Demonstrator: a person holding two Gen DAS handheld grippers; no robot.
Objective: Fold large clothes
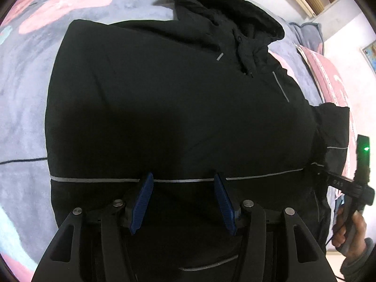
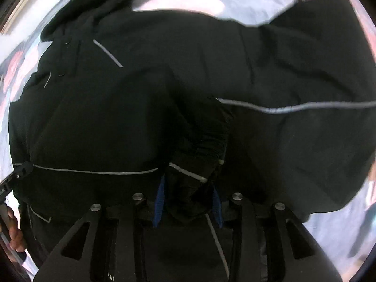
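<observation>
My left tongs (image 1: 184, 202) hover released above the lower body of the black hooded jacket (image 1: 178, 108), their 2 blue pads apart over its grey piping stripe (image 1: 188, 180), nothing between them. The jacket lies spread on the bed's grey and pink floral blanket (image 1: 28, 98), hood (image 1: 225, 7) toward the far side, with a pink pillow (image 1: 329, 80) beyond it. My right tongs (image 2: 188, 202) are clenched on a bunched sleeve cuff (image 2: 192, 176) of the jacket, and this view is blurred.

Left gripper (image 1: 184, 202) agape, right gripper (image 2: 188, 202) clamped.
</observation>
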